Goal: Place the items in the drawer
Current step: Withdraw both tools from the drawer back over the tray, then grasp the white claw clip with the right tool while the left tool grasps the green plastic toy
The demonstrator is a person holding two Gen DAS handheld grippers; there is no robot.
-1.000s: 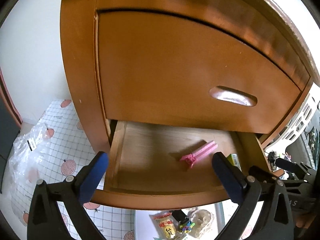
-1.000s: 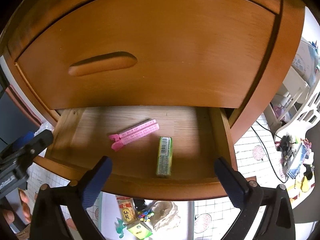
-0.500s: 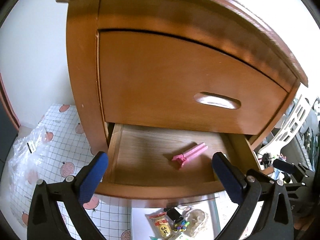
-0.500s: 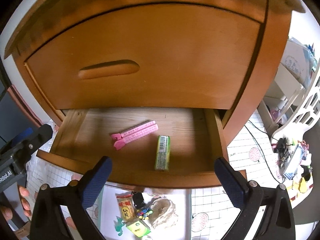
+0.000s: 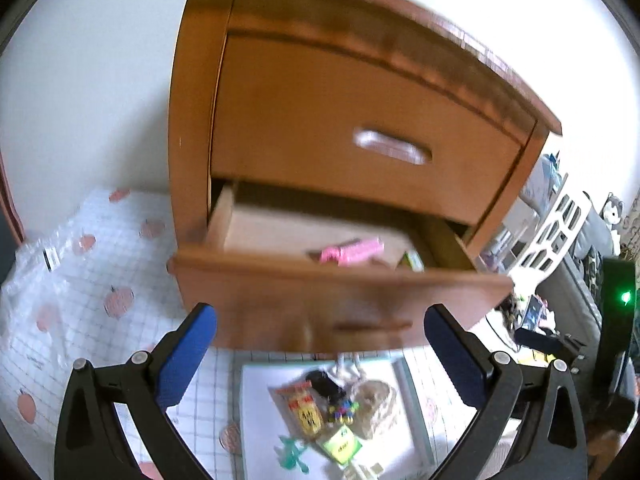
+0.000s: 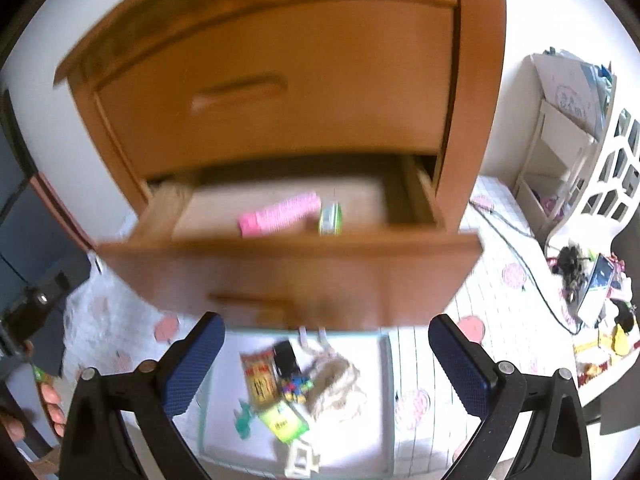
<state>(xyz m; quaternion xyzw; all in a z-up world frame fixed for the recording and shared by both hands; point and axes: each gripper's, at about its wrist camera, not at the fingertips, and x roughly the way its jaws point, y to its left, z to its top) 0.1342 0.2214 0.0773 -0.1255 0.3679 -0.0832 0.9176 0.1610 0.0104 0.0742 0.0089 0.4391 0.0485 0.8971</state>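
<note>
The lower drawer (image 5: 320,300) (image 6: 280,276) of a brown wooden nightstand stands pulled out. Inside lie a pink clip (image 5: 352,250) (image 6: 280,214) and a green pack (image 6: 331,219) (image 5: 414,262) beside it. On a white tray (image 5: 260,420) (image 6: 360,432) on the floor below lie several small items: a snack packet (image 5: 302,410) (image 6: 261,378), a green box (image 5: 340,446) (image 6: 282,420), a coil of rope (image 5: 374,406) (image 6: 338,380) and a black piece (image 6: 285,356). My left gripper (image 5: 320,344) and right gripper (image 6: 326,354) both hang open and empty, back from the drawer front and above the tray. Both views are blurred.
A checked floor mat with peach prints (image 5: 92,300) (image 6: 500,280) covers the floor. A plastic bag (image 5: 36,264) lies left. A white lattice chair (image 5: 556,232) (image 6: 608,184), a cable (image 6: 520,248) and clutter (image 6: 592,280) sit to the right. A person's toes (image 6: 50,396) show at bottom left.
Both grippers have pulled back and up from the drawer, so its front panel and the tray of items below now show. The drawer's contents have not moved.
</note>
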